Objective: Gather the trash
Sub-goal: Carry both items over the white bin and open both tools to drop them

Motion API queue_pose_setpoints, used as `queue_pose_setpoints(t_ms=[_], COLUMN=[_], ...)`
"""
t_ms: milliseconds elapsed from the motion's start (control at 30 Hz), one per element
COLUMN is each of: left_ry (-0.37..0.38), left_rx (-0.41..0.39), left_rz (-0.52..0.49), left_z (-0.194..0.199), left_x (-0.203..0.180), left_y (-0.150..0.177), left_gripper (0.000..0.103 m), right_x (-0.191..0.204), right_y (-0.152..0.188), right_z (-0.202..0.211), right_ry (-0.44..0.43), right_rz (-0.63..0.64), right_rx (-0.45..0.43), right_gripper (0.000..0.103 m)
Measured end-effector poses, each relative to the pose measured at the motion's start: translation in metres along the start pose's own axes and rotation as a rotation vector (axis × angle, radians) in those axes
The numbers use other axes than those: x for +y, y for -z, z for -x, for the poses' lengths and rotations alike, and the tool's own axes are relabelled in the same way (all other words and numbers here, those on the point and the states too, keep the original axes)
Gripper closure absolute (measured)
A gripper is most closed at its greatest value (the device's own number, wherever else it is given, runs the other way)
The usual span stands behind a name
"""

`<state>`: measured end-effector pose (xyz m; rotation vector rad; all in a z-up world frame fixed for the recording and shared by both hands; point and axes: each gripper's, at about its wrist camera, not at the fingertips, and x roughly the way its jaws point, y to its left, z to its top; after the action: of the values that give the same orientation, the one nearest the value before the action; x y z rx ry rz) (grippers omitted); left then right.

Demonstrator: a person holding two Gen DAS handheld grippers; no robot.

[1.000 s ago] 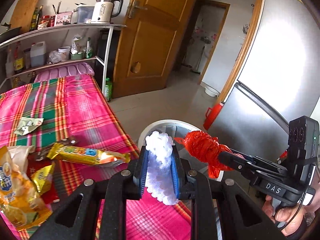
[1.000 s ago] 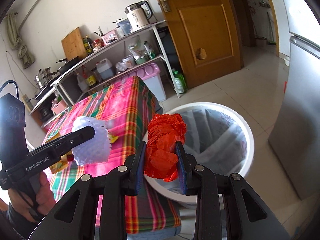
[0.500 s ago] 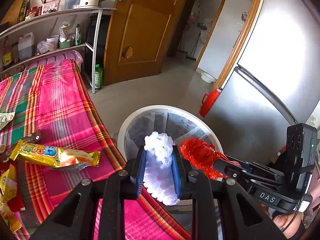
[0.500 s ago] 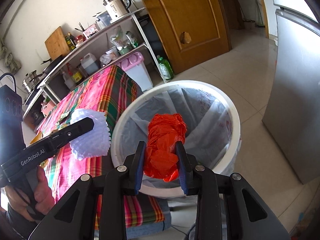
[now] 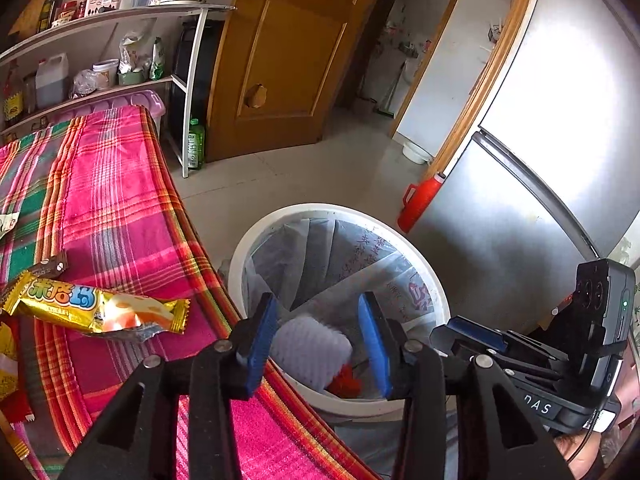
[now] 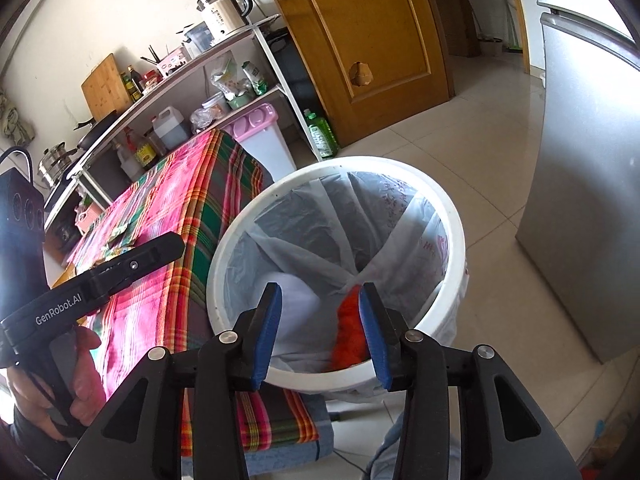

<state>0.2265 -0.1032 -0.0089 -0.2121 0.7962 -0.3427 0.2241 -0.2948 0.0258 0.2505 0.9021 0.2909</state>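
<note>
two grippers hang over the white bin [image 6: 454,216] beside the table [image 5: 120,216], both with jaws opening and nothing between the pads. left gripper [image 5: 320,344] stands spread, and the white foam net [image 5: 310,350] lies loose below it inside the bin's liner. right gripper [image 6: 320,334] is spread too; the red bag [image 6: 350,336] sits in the bin, its edge hidden behind the right pad. a yellow snack wrapper [image 5: 96,308] lies on the plaid cloth near the table edge.
</note>
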Motion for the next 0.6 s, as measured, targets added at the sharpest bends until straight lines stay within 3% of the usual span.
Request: queue_pose_setpoints(t_ms=[333, 600], left_ry=[0.012, -0.041], left_rx=[-0.068, -0.139], left_rz=[0.002, 0.006], left_z=[0.034, 0.075], left_x=[0.005, 0.019], left_y=[0.005, 0.016], left_gripper=[0.059, 0.059], right_x=[0.025, 0.057], right_y=[-0.002, -0.001], right_z=[0.025, 0.037], right_ry=[-0.010, -0.060], right_rz=[0.059, 0.119], right_rx=[-0.068, -0.101], right_gripper=[0.061, 0.061])
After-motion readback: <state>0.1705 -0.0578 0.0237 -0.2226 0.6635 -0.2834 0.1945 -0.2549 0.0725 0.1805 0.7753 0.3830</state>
